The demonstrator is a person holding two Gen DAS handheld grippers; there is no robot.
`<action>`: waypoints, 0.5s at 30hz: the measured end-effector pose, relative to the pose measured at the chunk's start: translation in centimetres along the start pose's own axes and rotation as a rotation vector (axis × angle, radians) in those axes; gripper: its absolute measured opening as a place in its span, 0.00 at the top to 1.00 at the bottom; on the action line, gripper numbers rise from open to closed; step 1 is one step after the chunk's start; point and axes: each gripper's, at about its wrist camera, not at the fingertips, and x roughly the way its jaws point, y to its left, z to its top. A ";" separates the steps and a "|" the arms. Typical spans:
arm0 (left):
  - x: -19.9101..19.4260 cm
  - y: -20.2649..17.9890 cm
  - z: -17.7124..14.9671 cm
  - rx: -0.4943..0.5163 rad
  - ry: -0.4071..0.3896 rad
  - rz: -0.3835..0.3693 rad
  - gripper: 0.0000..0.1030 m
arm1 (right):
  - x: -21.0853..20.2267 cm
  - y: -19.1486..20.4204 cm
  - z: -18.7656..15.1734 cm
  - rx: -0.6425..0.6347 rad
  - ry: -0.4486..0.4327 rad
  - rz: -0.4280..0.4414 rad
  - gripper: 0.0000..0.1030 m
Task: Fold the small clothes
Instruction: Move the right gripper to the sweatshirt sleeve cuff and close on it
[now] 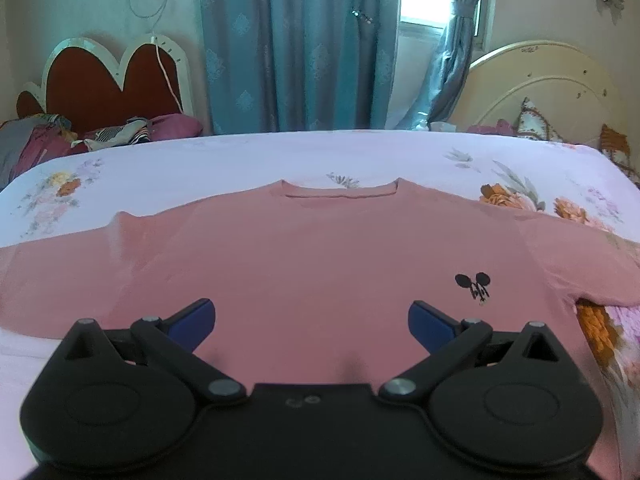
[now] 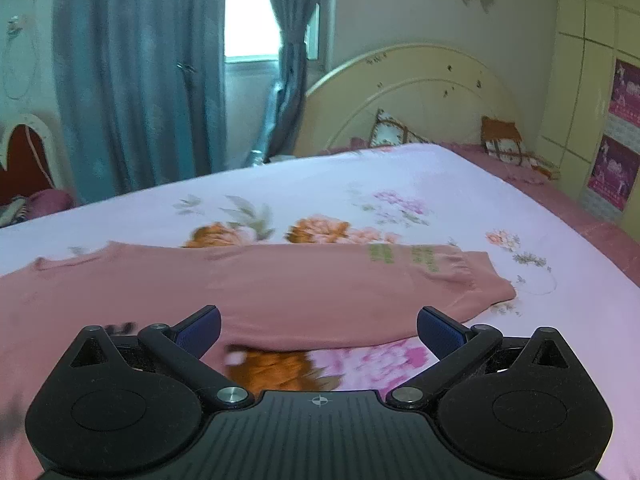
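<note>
Your pink shirt (image 1: 320,248) lies flat on the floral bedsheet (image 1: 240,156), collar toward the far side of the bed, both sleeves spread outward and a small black print (image 1: 472,284) on its chest. You hold the left gripper (image 1: 312,322) over the lower middle of the body with its jaws spread wide and nothing between them; the right gripper (image 2: 319,330) is likewise wide apart and empty, hovering near the underside of the right sleeve (image 2: 380,280), whose cuff (image 2: 484,280) reaches out onto the sheet. Nothing looks folded yet, so the first pinch matters. The likely trouble is catching the bedsheet along with the fabric: both are thin and lie flush, and a deep pinch would probably drag the sheet up and wrinkle the shirt. If you grab only the top layer of the sleeve, the lower layer may stay behind and the fold will come out twisted. Pulling one side faster than the other could slide the whole garment askew. The right view is blurred near the jaws, so judge your contact carefully.
</note>
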 end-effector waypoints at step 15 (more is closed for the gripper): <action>5.6 -5.3 1.0 0.016 0.067 0.024 0.00 | 10.5 -12.2 -0.4 0.100 0.114 -0.159 0.00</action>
